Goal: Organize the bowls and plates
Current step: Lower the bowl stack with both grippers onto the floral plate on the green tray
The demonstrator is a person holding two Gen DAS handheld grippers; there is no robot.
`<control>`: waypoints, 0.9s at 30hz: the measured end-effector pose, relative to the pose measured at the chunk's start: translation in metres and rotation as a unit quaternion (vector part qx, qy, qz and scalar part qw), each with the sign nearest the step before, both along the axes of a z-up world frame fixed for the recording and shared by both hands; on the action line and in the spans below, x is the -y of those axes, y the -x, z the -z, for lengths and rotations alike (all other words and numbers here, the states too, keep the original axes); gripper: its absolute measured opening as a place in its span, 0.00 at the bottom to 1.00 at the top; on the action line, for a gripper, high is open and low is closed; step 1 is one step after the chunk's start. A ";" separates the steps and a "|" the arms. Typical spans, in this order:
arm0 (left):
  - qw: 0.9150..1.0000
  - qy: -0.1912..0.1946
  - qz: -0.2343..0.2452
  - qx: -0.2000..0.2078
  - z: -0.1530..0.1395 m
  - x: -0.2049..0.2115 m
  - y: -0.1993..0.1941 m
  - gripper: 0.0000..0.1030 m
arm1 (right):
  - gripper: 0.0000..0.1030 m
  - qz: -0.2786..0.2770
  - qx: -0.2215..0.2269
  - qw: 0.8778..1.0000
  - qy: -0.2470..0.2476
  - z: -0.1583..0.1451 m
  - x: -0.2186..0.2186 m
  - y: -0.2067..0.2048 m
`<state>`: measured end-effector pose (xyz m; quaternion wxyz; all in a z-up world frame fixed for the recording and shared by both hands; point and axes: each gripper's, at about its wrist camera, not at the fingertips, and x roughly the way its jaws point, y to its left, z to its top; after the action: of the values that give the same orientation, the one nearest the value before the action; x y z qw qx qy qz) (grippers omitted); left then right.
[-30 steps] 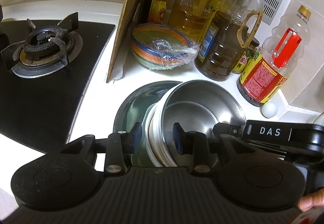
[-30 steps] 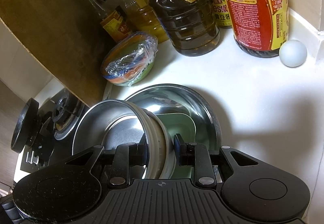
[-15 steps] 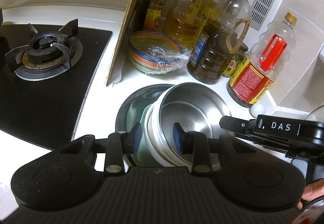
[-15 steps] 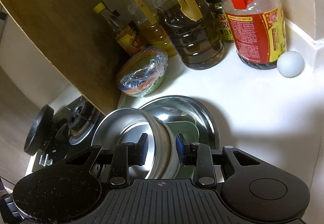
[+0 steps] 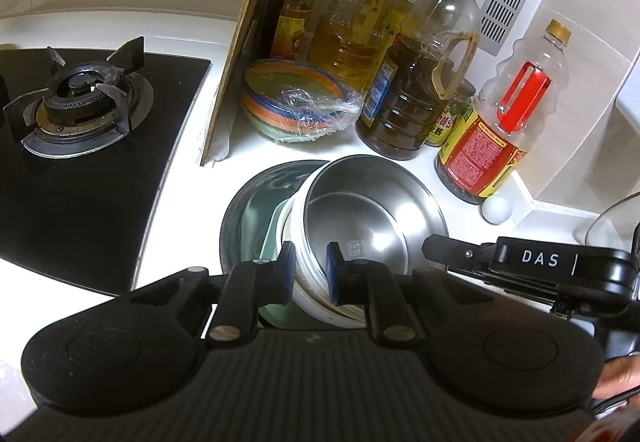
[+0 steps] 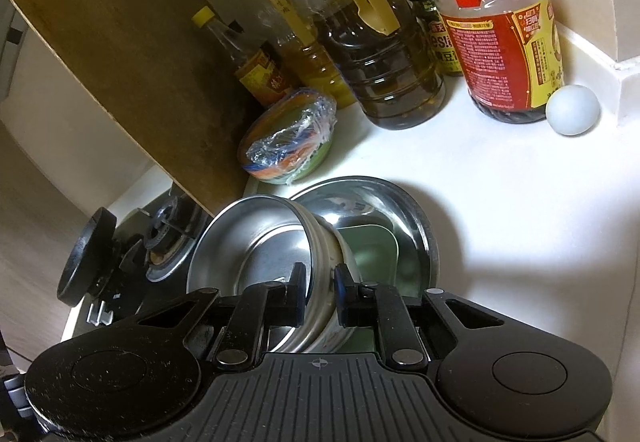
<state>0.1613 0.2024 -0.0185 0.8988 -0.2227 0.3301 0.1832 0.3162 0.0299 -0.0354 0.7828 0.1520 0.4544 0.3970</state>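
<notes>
Steel bowl [image 5: 372,210] rim between both nearly closed grippers, right gripper [image 6: 319,284] closing.

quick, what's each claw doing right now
left claw: shut on the steel bowl, gripping its near wall
right claw: closing on the same bowl's wall, pads touching

A burner [image 5: 78,102] sits left of a leaning board [image 5: 244,54]; oil bottles [image 5: 416,82] crowd the corner, a white ball [image 5: 497,208] beside the red-labelled bottle [image 5: 488,146]
</notes>
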 end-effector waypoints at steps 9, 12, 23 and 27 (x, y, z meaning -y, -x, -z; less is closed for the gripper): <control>1.000 0.026 0.010 -0.003 -0.004 -0.011 -0.003 0.12 | 0.14 0.008 -0.029 1.000 0.001 -0.004 -0.001 -0.007; 0.999 0.032 0.012 -0.005 -0.004 -0.014 -0.003 0.12 | 0.14 0.015 -0.045 0.999 -0.004 -0.005 0.001 -0.009; 0.999 0.036 0.026 0.002 -0.006 -0.019 -0.003 0.12 | 0.13 0.039 -0.098 0.994 -0.012 -0.005 0.003 -0.018; 0.999 0.036 0.027 0.003 -0.005 -0.021 -0.004 0.12 | 0.13 0.033 -0.080 0.996 0.002 -0.007 0.000 -0.014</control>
<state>0.1648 0.2236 -0.0134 0.8957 -0.2470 0.3395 0.1464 0.3298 0.0300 -0.0282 0.7567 0.1965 0.5115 0.3566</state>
